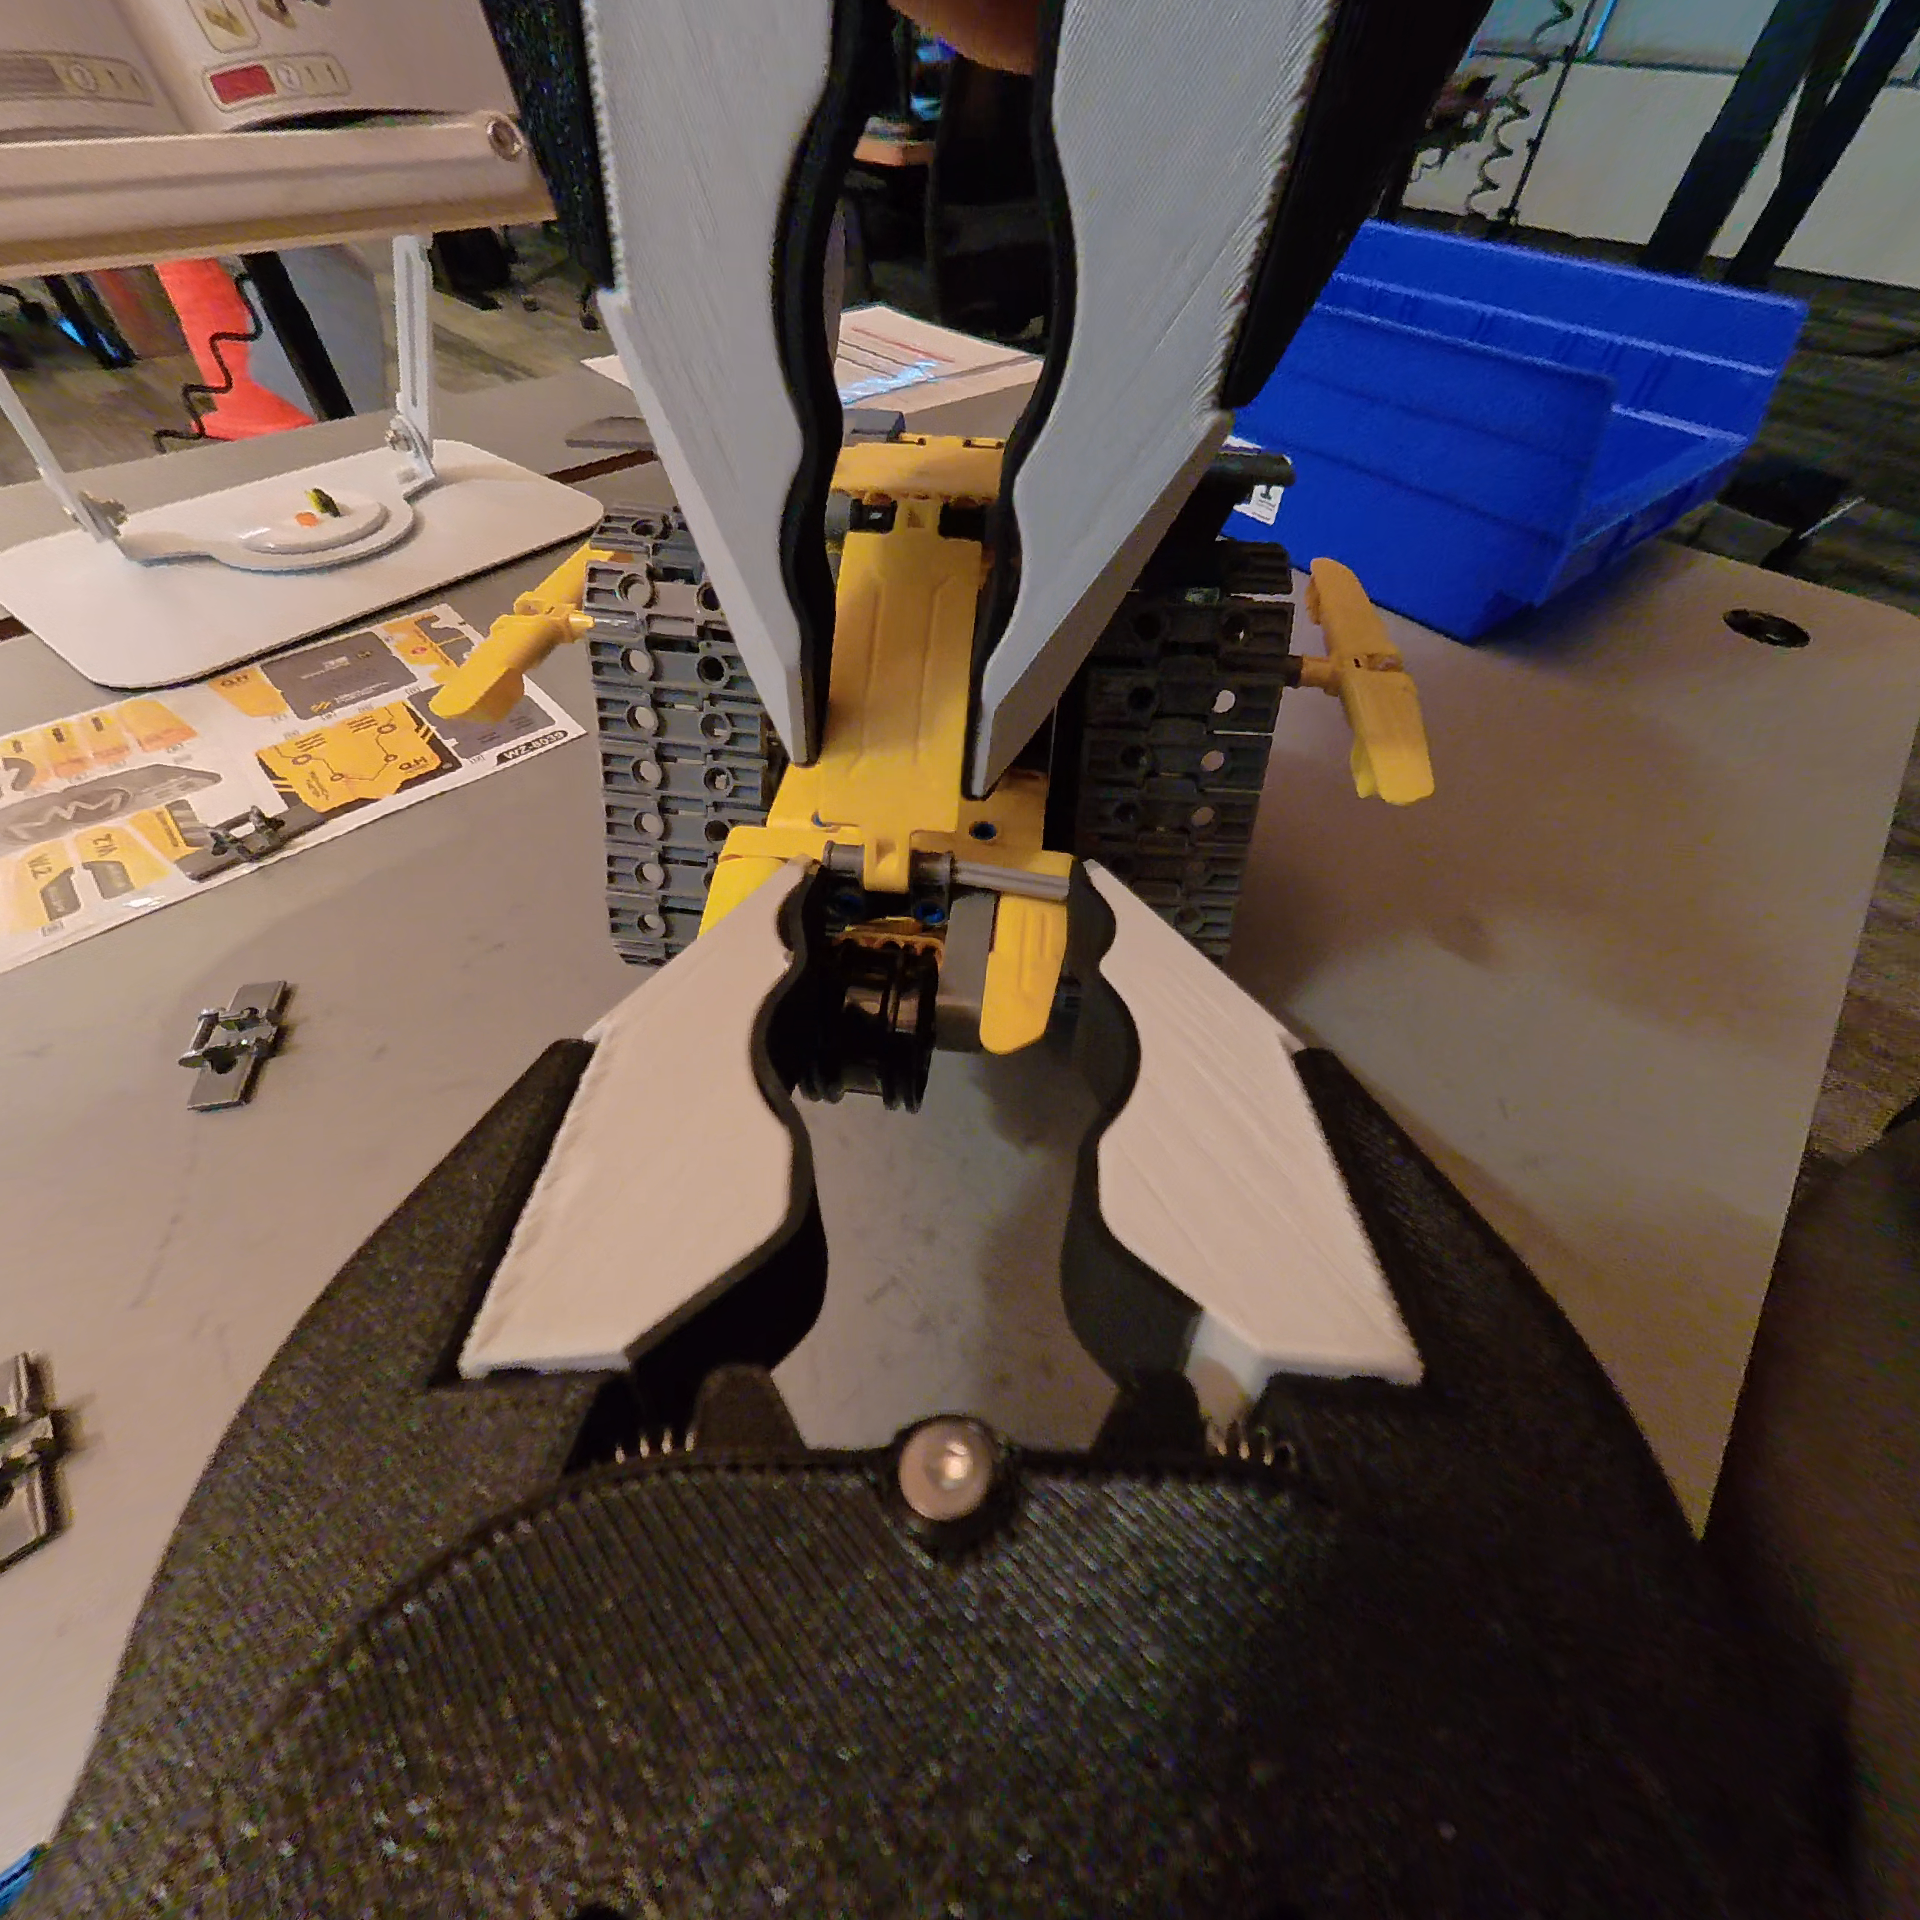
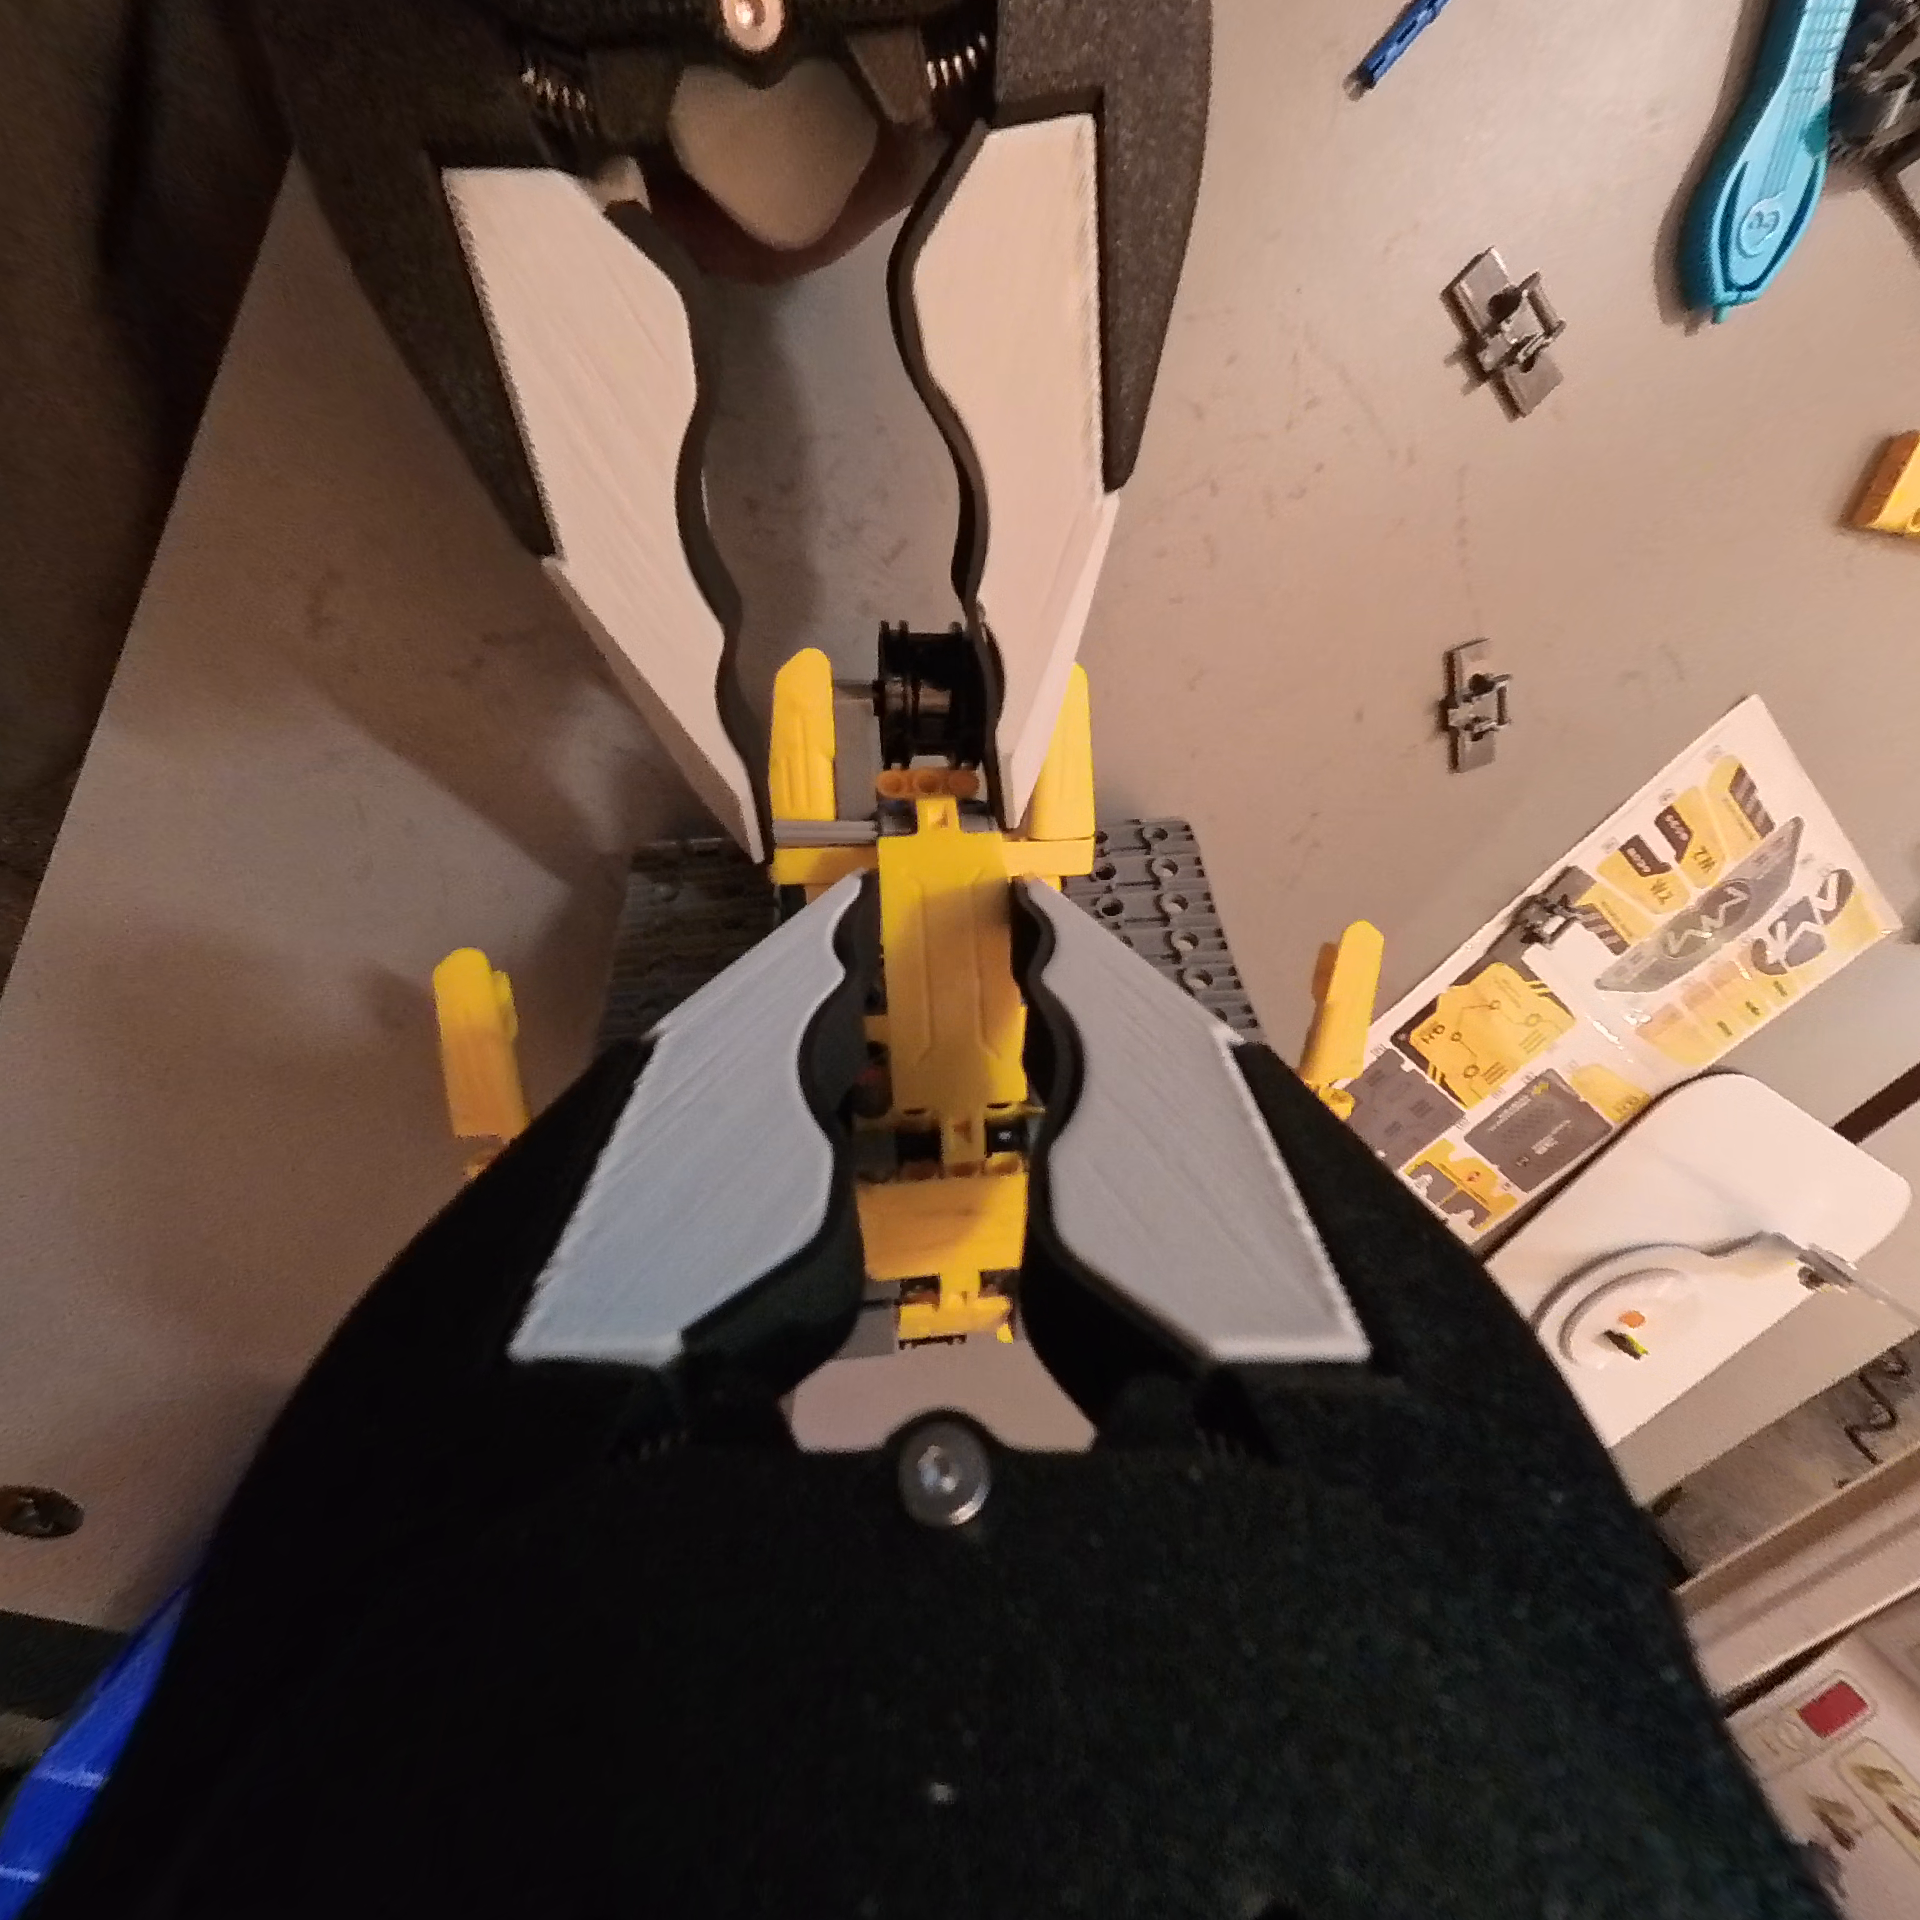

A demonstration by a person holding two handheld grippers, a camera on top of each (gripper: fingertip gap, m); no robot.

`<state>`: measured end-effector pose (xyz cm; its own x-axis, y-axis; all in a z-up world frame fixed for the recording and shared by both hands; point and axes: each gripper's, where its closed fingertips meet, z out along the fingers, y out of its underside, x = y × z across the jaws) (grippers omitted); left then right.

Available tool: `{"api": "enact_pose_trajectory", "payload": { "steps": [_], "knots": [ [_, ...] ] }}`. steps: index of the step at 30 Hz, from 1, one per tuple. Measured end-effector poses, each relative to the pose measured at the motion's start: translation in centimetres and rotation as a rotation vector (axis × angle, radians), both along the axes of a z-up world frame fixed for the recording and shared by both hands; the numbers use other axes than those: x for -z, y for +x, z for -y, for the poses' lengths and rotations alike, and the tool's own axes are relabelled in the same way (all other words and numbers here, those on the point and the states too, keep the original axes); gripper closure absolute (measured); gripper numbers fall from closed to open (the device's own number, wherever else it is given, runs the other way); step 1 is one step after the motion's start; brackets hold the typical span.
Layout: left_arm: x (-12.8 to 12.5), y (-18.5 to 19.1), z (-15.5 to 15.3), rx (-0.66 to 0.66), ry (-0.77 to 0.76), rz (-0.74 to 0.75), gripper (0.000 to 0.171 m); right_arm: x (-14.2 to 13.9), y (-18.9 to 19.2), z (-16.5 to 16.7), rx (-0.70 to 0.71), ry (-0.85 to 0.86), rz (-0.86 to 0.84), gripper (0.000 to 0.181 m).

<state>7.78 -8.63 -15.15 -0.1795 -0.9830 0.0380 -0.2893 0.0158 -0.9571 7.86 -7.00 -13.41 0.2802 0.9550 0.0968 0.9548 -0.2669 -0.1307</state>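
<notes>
Your two grippers meet head-on over the yellow brick-built tracked vehicle [image 1: 914, 707], which stands on the grey table [image 1: 1507, 935] in the middle of the left wrist view. Its long yellow spine runs straight up the frame, in line with both pairs of fingers. Your left gripper [image 1: 940, 883] enters from the bottom of that view with its jaws apart. The tips bracket the near end of the model, at the grey cross-axle and the black spool [image 1: 873, 1023] hanging beneath it. Whether the pads actually press on the yellow parts you cannot tell from here. Your right gripper [image 2: 935, 899] comes from the opposite side and fills the top of the left wrist view. In its own view its jaws are drawn in against the two flanks of the yellow spine [image 2: 940, 997], gripping it along its length. So the model lies directly ahead of both jaws, with the right gripper seated on the body and the left only at its nose. The grey track belts [image 1: 665, 727] sit just outside the fingers on either side, and yellow arm pieces [image 1: 1371, 691] stick out sideways beyond them. At the left of the left wrist view lie a sticker sheet [image 1: 260, 748] and loose dark track links [image 1: 234, 1044]. A white lamp base [image 1: 312, 561] stands above them, and a blue bin [image 1: 1538, 416] sits at the upper right.
</notes>
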Motion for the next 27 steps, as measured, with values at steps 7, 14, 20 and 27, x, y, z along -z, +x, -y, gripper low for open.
{"api": "enact_pose_trajectory", "payload": {
  "steps": [7,14,20,27],
  "knots": [
    [-0.2,-0.1,-0.1,-0.003,-0.003,0.011,0.134,0.0,0.9,0.0,0.008,0.018,0.074,0.158],
    [-0.4,-0.1,-0.1,-0.001,-0.012,0.025,0.112,0.0,1.7,0.3,0.048,0.025,0.066,0.158],
    [0.1,1.0,0.5,0.045,-0.023,-0.049,0.094,0.0,2.0,0.3,0.072,0.034,0.052,0.158],
    [0.6,1.8,-0.9,0.070,0.118,-0.144,0.111,0.0,2.6,0.3,0.091,0.042,0.133,0.158]
  ]
}}
